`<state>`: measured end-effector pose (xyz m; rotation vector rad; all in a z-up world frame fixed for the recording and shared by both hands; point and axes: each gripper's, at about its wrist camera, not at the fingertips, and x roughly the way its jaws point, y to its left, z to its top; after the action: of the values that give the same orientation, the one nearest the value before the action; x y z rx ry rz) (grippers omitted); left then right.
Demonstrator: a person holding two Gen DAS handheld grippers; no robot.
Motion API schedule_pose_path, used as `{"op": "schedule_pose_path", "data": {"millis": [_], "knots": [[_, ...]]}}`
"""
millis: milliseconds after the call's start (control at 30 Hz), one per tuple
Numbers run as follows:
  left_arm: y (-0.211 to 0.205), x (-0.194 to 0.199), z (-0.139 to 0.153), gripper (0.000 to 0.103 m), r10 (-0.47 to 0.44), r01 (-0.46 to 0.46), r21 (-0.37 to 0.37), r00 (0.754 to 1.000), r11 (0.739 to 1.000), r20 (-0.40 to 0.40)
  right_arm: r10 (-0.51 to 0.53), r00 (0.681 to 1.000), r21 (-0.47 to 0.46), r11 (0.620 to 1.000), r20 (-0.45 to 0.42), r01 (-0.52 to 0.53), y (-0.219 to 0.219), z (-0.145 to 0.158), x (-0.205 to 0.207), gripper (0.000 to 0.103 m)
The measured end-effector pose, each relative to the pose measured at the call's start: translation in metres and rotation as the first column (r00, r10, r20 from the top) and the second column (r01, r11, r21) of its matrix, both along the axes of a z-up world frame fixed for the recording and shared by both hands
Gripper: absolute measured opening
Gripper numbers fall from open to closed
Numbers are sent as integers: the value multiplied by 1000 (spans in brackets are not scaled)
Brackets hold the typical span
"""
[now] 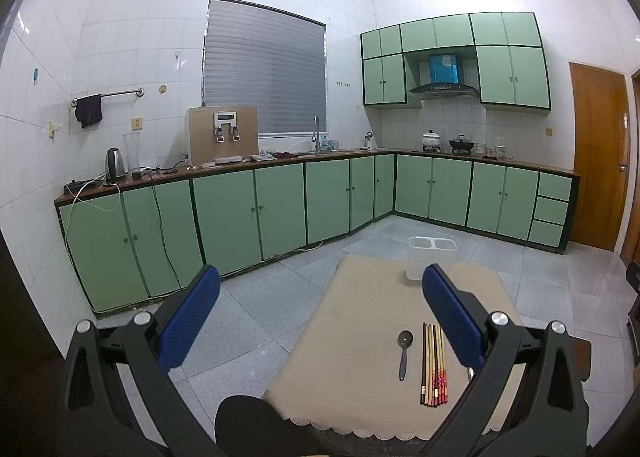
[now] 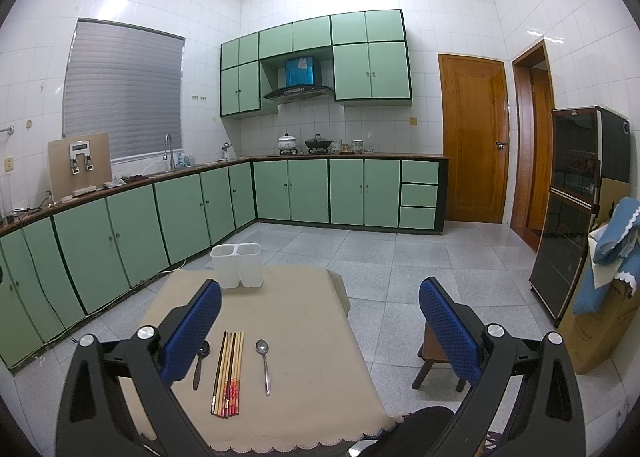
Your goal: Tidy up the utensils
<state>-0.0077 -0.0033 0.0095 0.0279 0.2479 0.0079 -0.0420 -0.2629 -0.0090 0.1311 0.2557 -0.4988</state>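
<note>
On the beige tablecloth (image 2: pixel 304 321) a bundle of chopsticks (image 2: pixel 228 373) lies between a dark spoon (image 2: pixel 200 363) and a steel spoon (image 2: pixel 264 365), with the white two-compartment holder (image 2: pixel 237 265) at the far edge. All look light, stiff and slippery, best pinched mid-shaft. Only the right view shows the steel spoon; left gripper (image 1: pixel 320 313) and right gripper (image 2: pixel 320 317) both hang spread and empty.

Beige-clothed table (image 2: pixel 304 321) with chopsticks (image 2: pixel 228 373), two spoons (image 2: pixel 263 361), white two-compartment holder (image 2: pixel 237 265).
</note>
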Motion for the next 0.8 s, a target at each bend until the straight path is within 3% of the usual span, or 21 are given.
{"op": "schedule_pose_path", "data": {"millis": [367, 533, 633, 800], "knots": [[-4, 5, -3, 98, -5, 5, 0, 1000, 1000, -14, 4, 1000, 1, 1000, -14, -4, -1, -6, 4, 97], [-5, 18, -16, 98, -48, 48, -14, 997, 999, -66, 38, 999, 24, 999, -33, -38, -6, -15, 12, 97], [-5, 38, -35, 98, -132, 125, -55, 980, 991, -151, 82, 994, 47, 996, -73, -78, -11, -27, 25, 97], [-14, 72, -77, 98, -244, 222, -105, 923, 969, -297, 143, 973, 124, 985, -179, -122, -25, -66, 59, 96]]}}
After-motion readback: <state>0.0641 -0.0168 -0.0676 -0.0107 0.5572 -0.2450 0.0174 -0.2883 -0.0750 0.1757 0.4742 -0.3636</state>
